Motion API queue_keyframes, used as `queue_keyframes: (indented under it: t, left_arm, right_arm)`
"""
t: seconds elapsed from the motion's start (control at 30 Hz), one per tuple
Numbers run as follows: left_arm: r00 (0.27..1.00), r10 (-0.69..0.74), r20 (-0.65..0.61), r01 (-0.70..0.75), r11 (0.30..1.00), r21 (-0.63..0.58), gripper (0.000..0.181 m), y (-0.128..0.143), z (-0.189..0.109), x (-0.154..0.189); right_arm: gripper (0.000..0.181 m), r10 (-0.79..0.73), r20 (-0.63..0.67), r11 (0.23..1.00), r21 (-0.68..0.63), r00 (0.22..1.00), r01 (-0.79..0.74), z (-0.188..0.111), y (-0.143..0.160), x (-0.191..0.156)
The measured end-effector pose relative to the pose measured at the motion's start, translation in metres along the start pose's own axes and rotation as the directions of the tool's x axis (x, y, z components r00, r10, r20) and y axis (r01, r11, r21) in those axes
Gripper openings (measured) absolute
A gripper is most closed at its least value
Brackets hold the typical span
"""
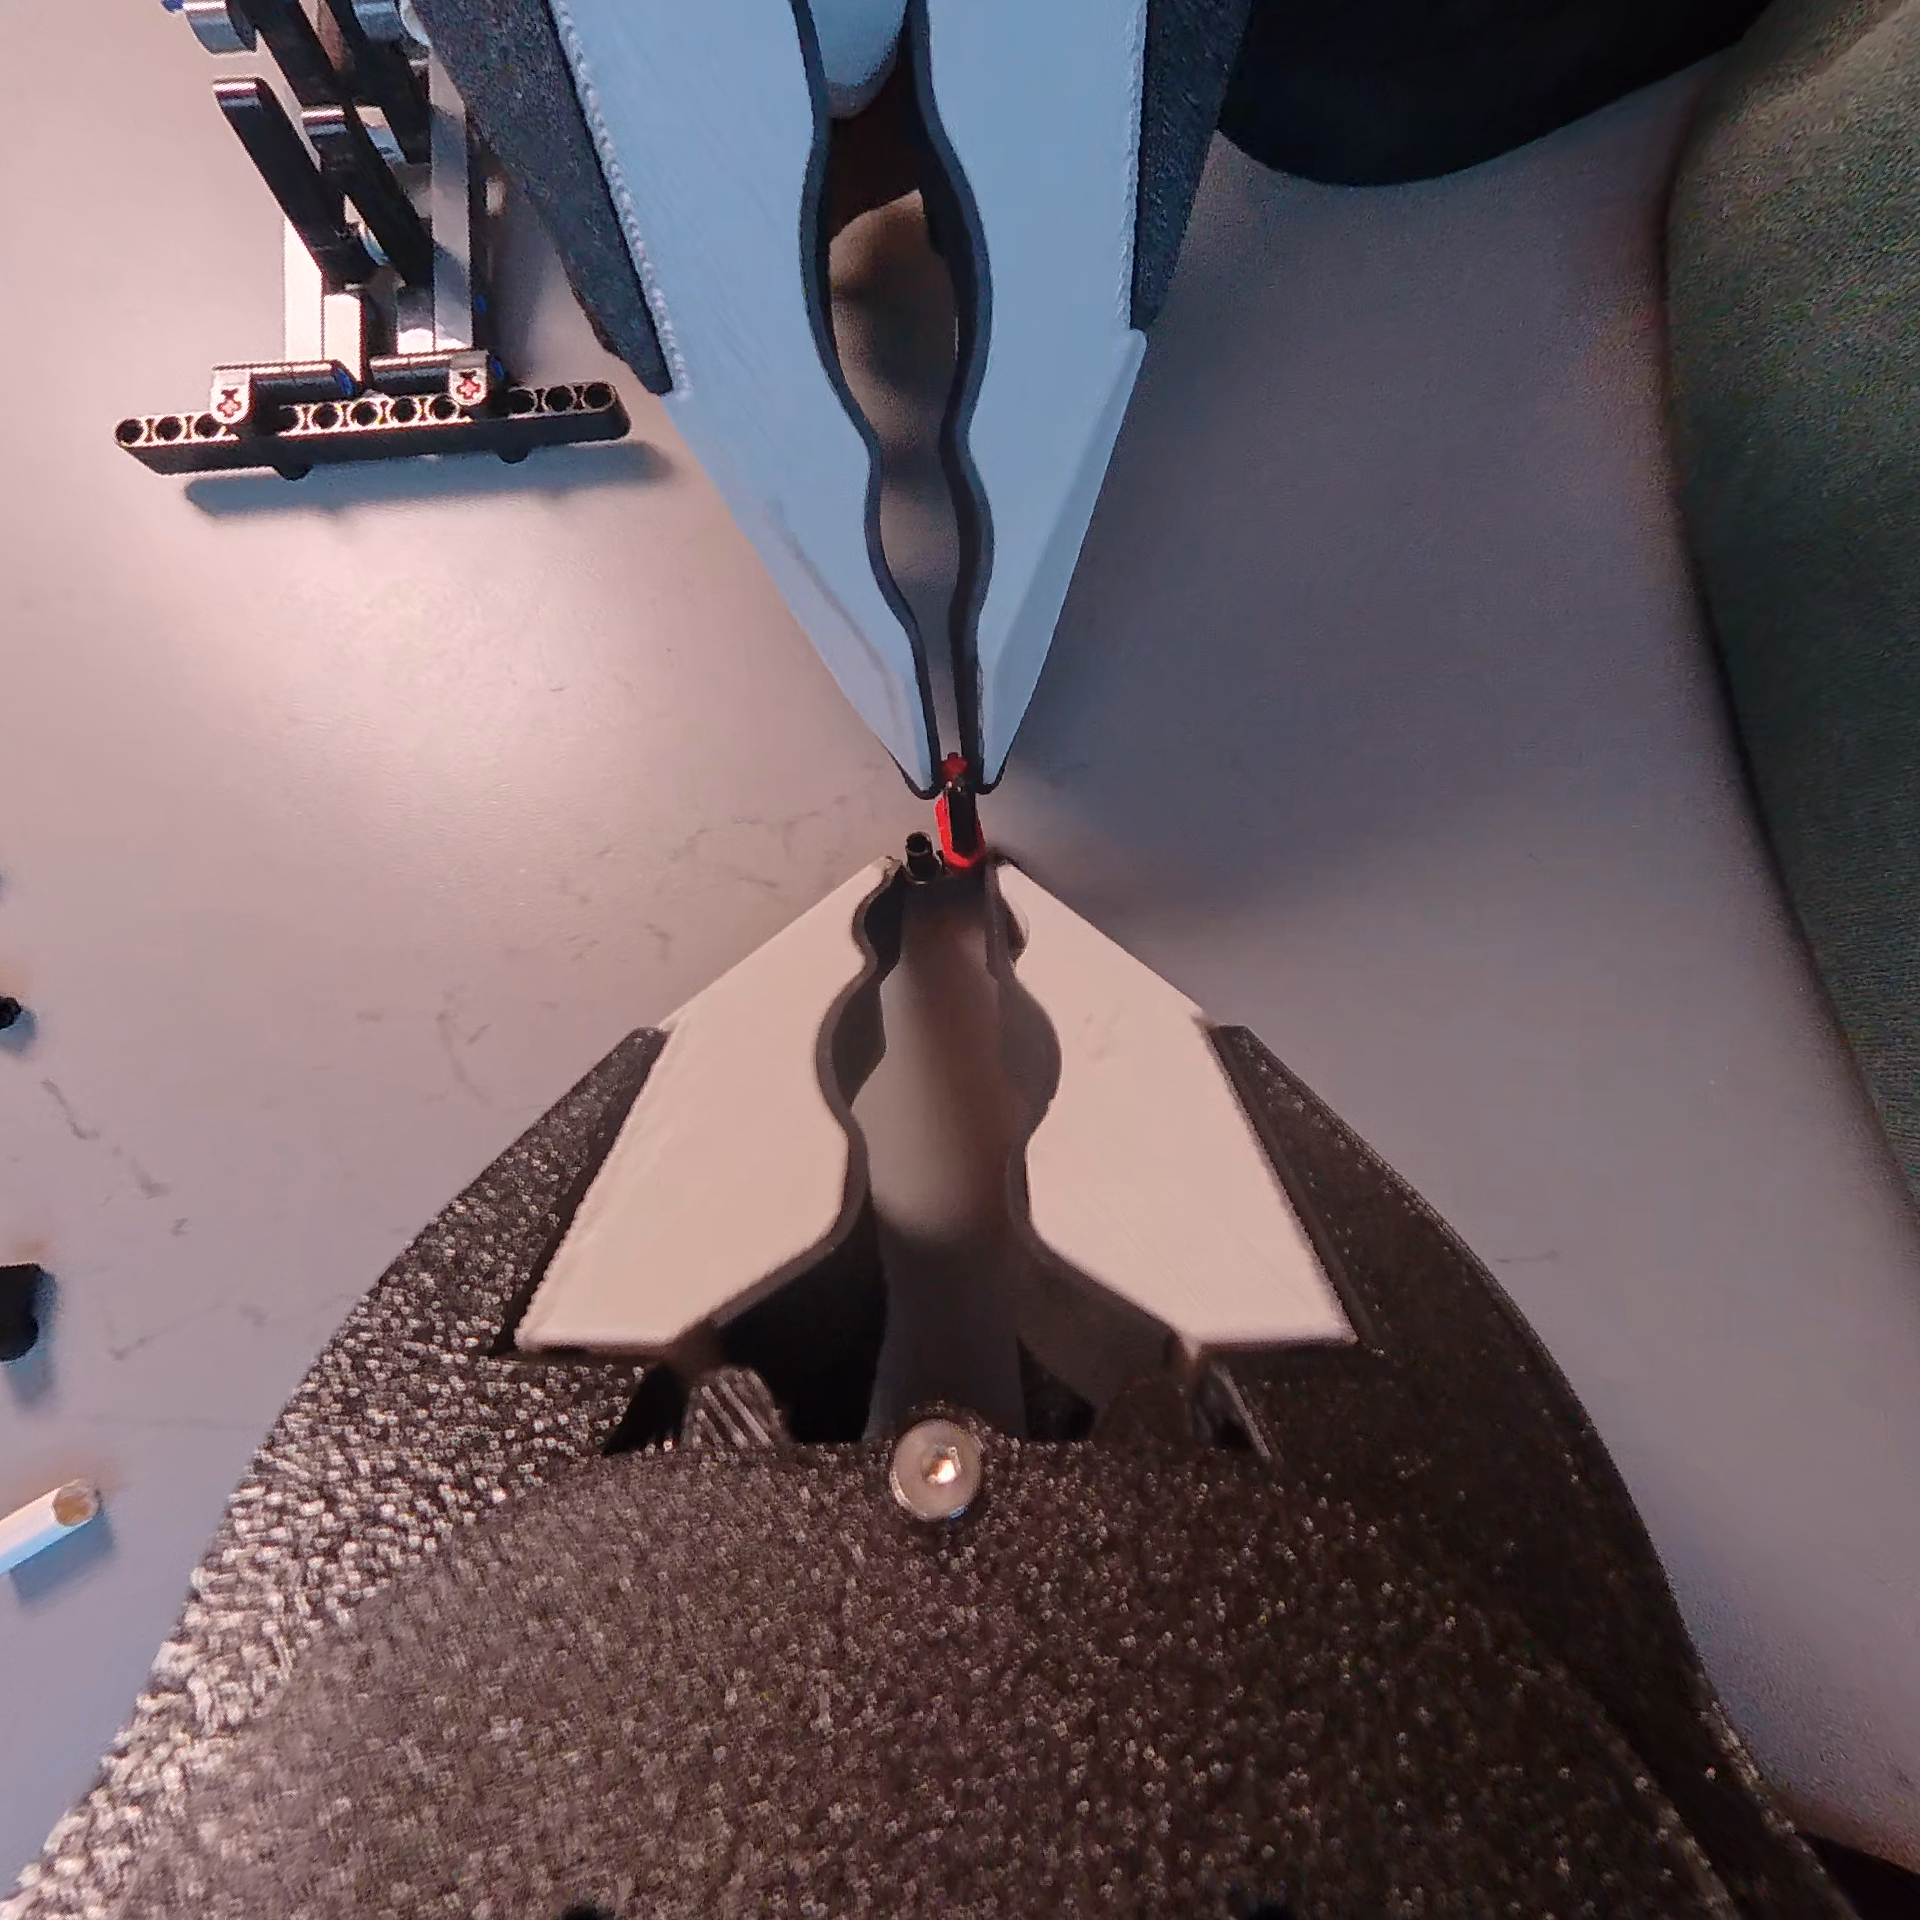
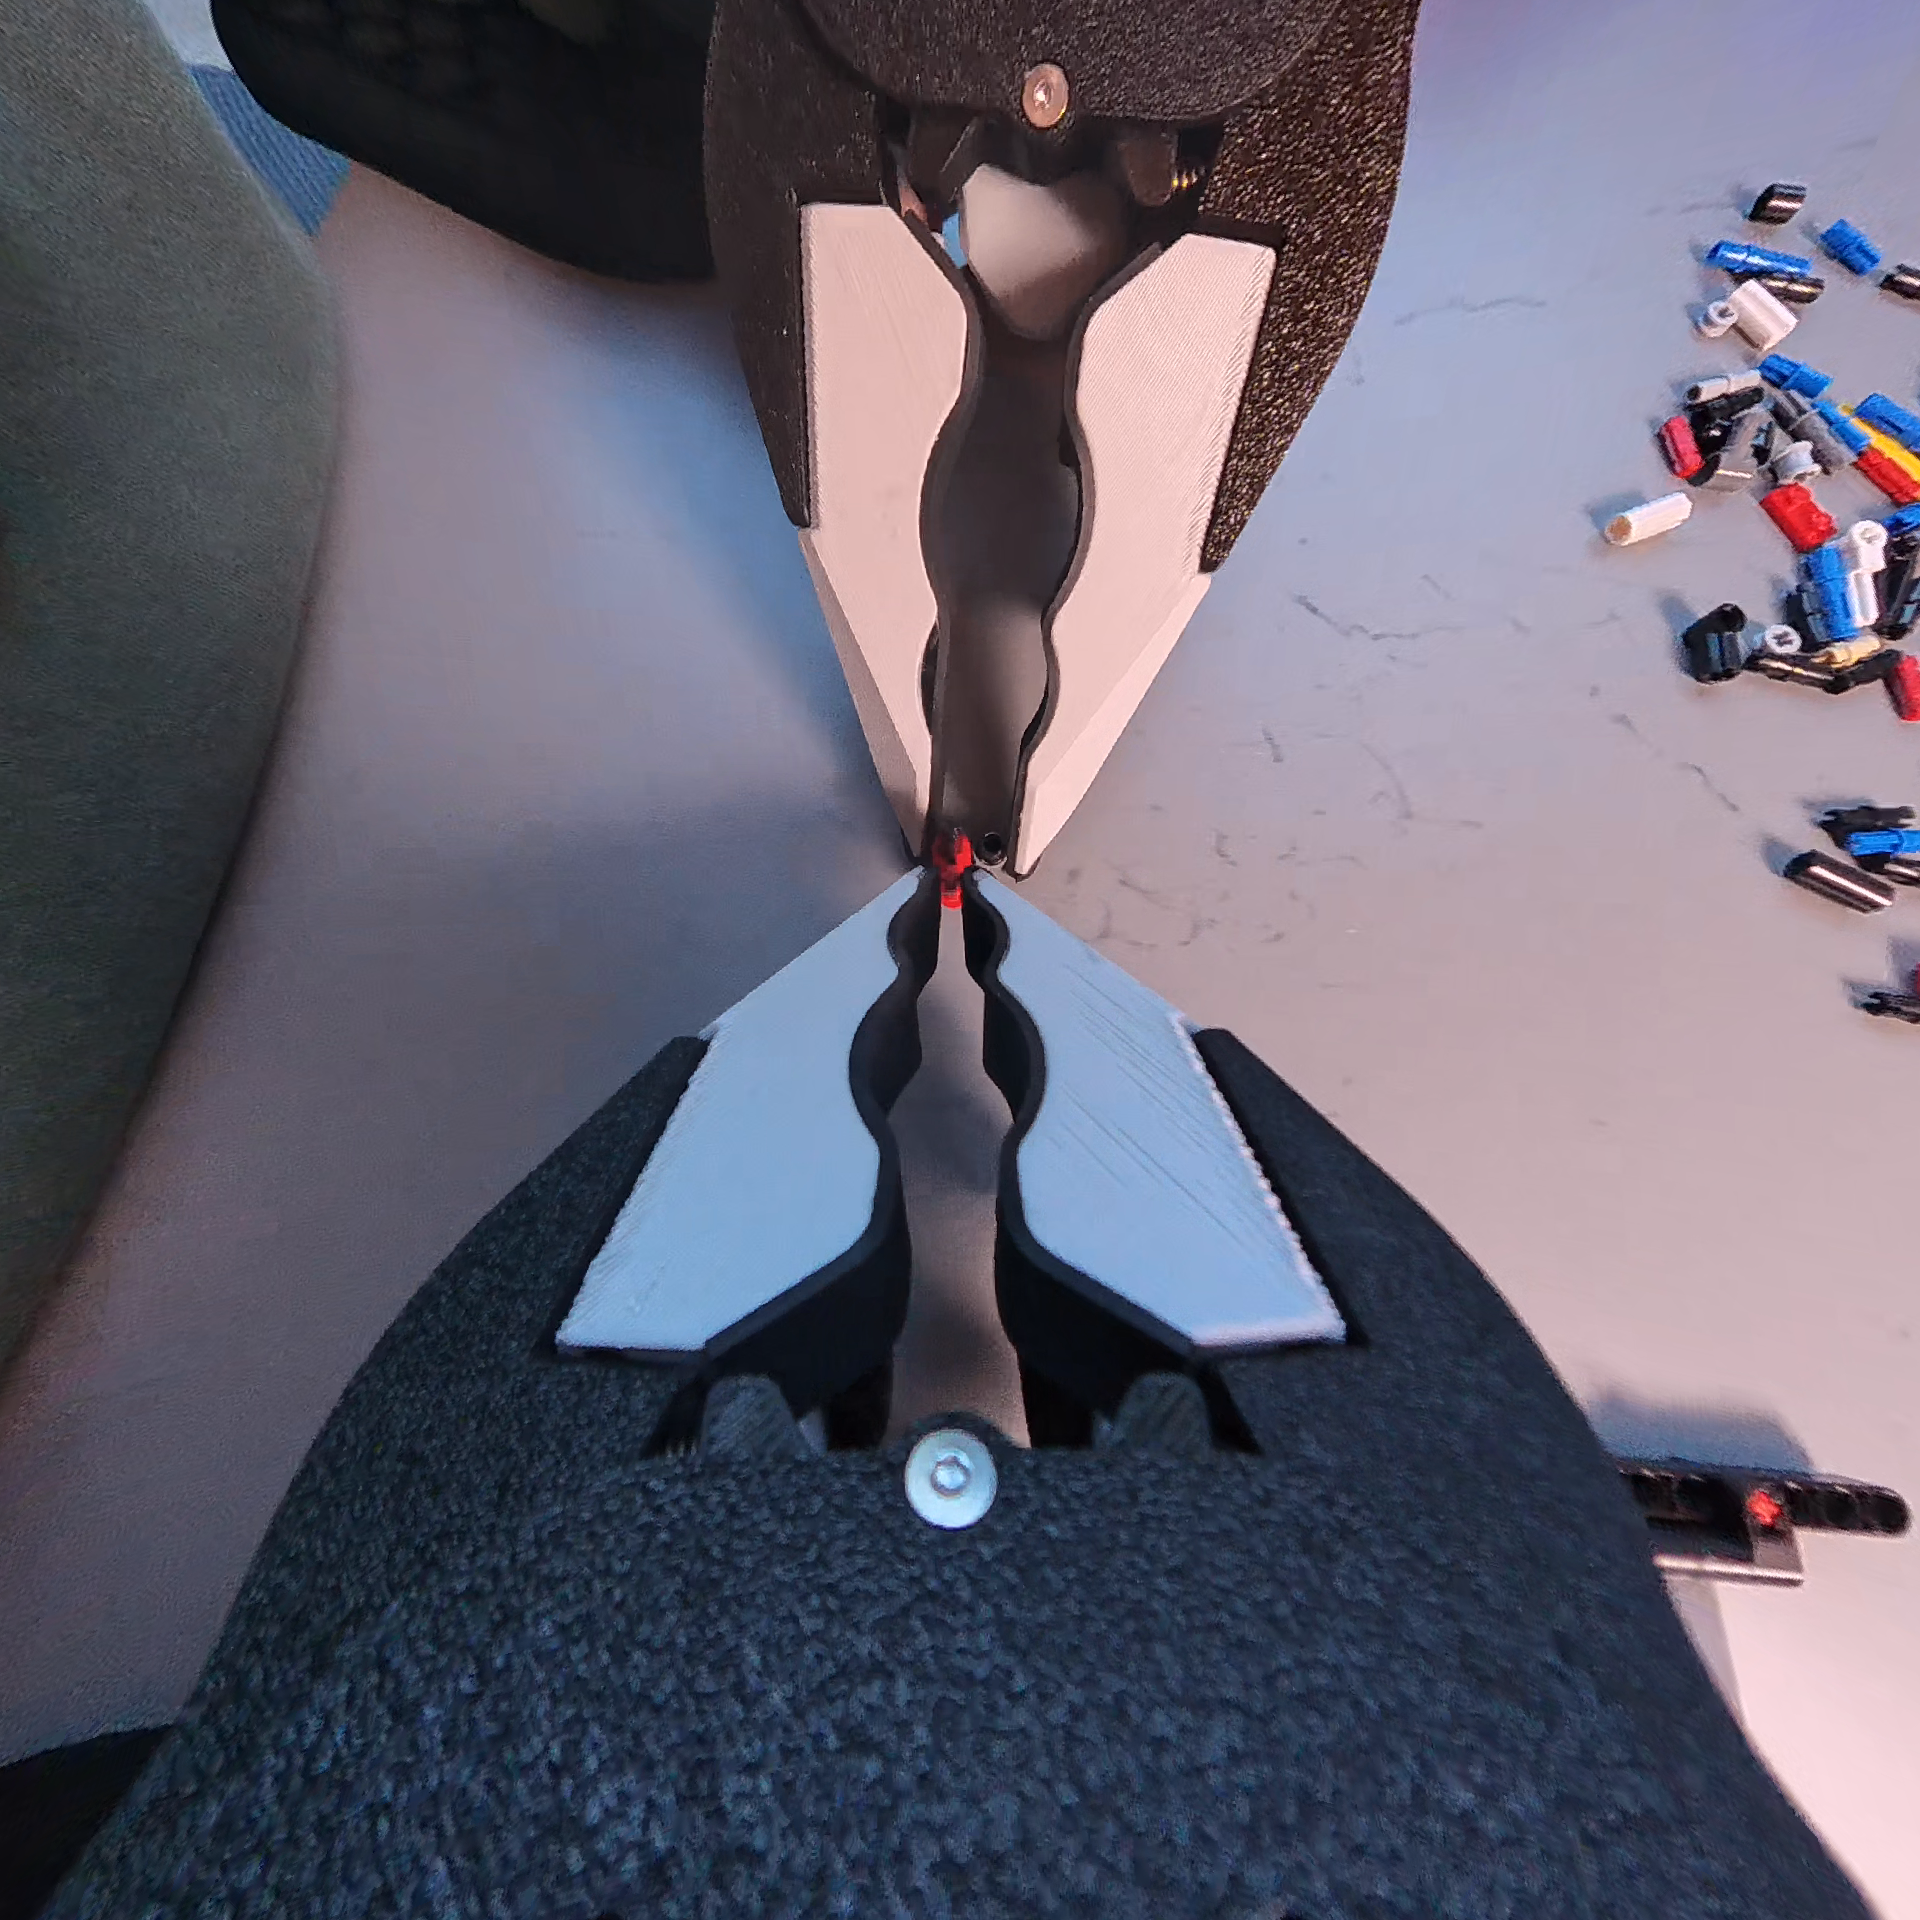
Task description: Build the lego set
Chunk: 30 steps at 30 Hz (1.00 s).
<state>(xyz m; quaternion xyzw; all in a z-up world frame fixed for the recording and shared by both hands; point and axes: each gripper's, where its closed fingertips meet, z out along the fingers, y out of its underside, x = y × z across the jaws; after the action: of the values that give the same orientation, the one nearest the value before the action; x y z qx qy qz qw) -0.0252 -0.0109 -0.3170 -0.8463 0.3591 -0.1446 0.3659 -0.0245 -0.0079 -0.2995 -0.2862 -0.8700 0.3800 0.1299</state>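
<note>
Red pin (image 1: pixel 954 821) pinched between left gripper (image 1: pixel 948 868) and right gripper (image 2: pixel 948 883) tips.

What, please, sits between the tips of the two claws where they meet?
A small red piece with a black pin beside it bridges the left claw and right claw; both views show it, held above the table.

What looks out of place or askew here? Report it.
Nothing is damaged or spilled. The only oddity is a tiny red piece pinched tip to tip between the left claw and right claw, above the table. Loose parts lie scattered at one side.
</note>
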Motion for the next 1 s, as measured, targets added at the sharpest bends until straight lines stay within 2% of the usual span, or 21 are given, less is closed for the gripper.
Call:
queue_keyframes:
  t: [0.4,0.6,0.9,1.0]
  left_arm:
    - [0.999,-0.029,0.015,0.029,1.000,-0.002,0.027,0.001,-0.003,0.004]
    - [0.998,-0.048,0.038,0.048,0.999,0.003,0.018,0.000,-0.004,-0.001]
    - [0.998,-0.025,0.060,0.027,0.999,-0.026,0.016,0.004,-0.005,0.000]
    - [0.998,-0.034,0.045,0.035,0.999,-0.028,0.028,0.005,-0.008,0.001]
  right_arm:
    - [0.004,-0.018,-0.010,1.000,-0.007,1.000,0.018,0.003,-0.001,0.001]
    - [0.003,-0.023,-0.011,1.000,-0.013,1.000,0.023,0.006,-0.002,0.000]
    - [0.003,0.006,-0.035,0.999,0.036,0.999,-0.005,0.005,-0.011,0.001]
    - [0.004,0.004,-0.042,1.000,0.028,0.999,-0.003,0.006,-0.011,0.001]
